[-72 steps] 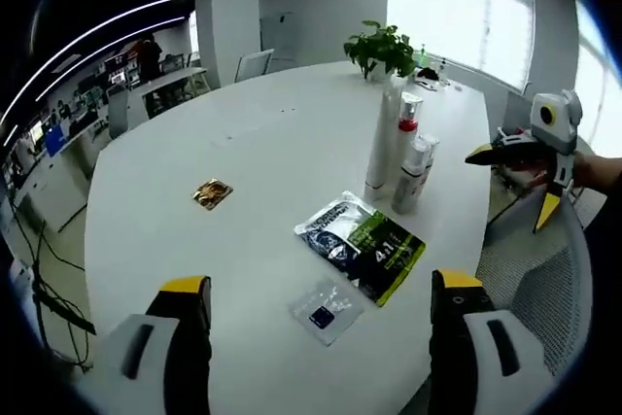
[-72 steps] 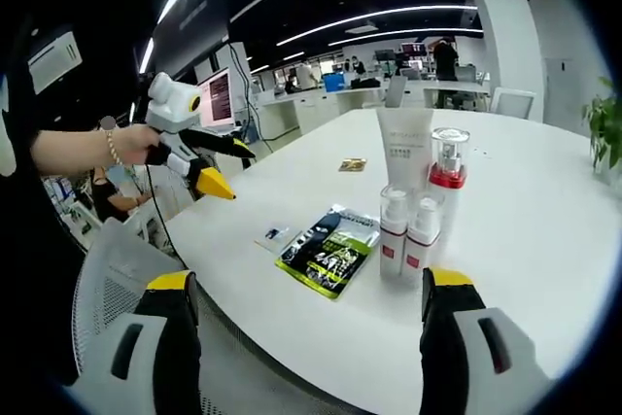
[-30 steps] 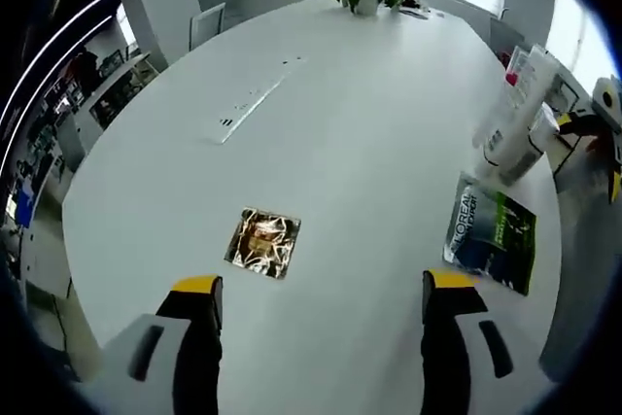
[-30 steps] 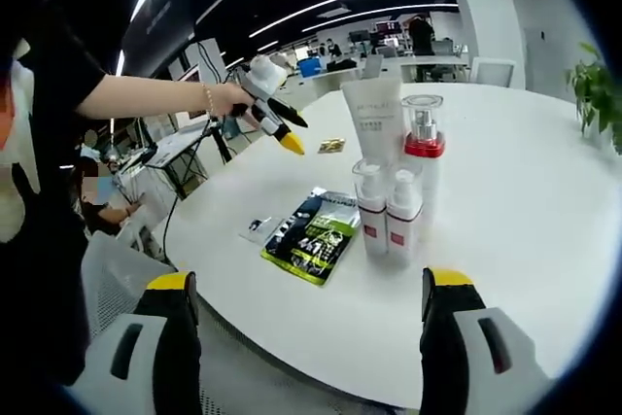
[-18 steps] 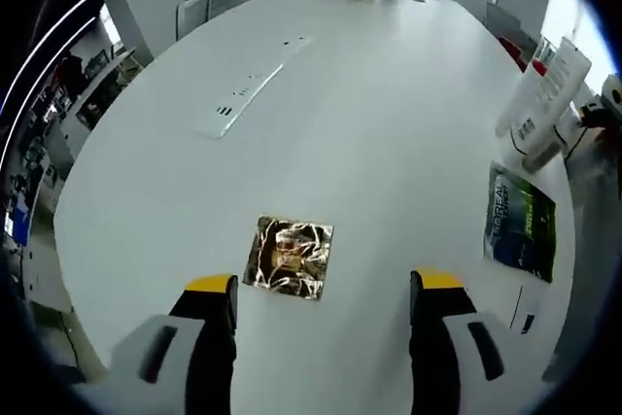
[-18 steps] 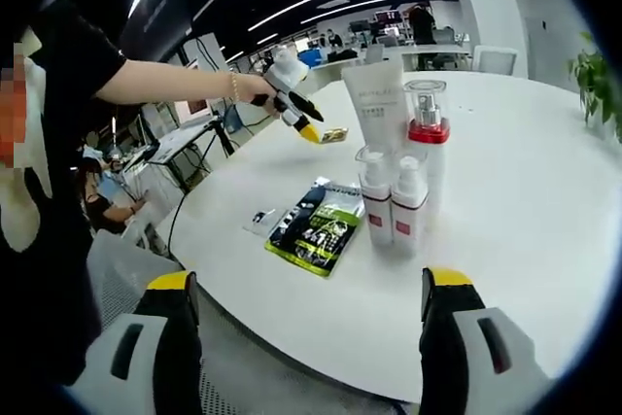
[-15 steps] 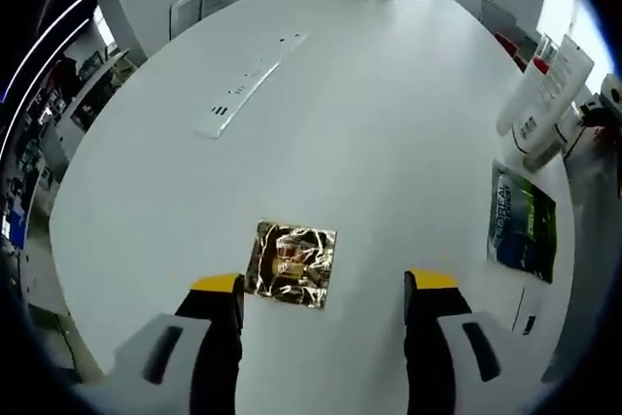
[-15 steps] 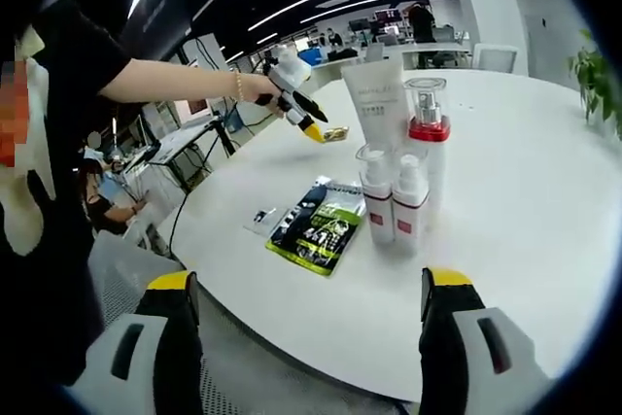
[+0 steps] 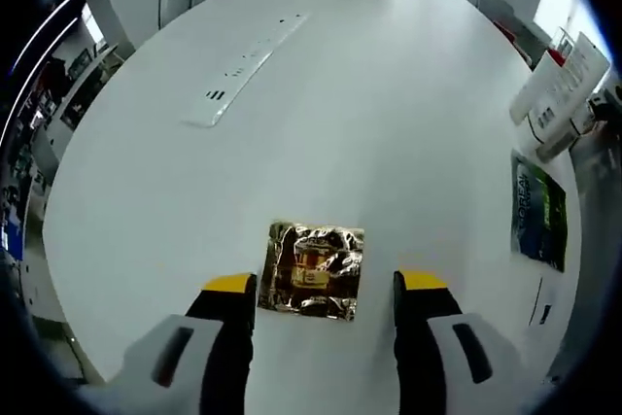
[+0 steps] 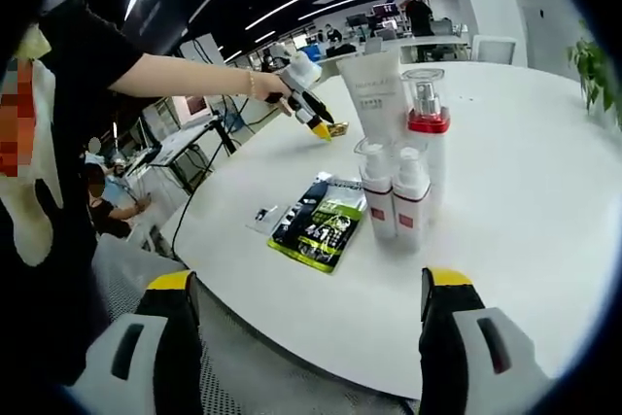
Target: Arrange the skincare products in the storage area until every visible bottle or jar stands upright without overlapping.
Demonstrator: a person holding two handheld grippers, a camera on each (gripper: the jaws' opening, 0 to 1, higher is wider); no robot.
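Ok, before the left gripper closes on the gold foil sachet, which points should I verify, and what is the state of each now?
1. Left gripper jaws open: ok.
2. Gold foil sachet lies between the jaws: ok.
3. Jaws touching the sachet: cannot tell.
4. White table around the sachet free of other items: ok.
5. Bottles and white tube upright: ok.
6. Right gripper open, apart from the bottles: ok.

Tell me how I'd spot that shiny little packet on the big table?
Start at the big white oval table. The gold foil packet lies flat and alone on its bare middle, between the left gripper's open yellow-tipped jaws. It is crinkled, square and metallic, unlike the flat green-and-black sachet lying further off.
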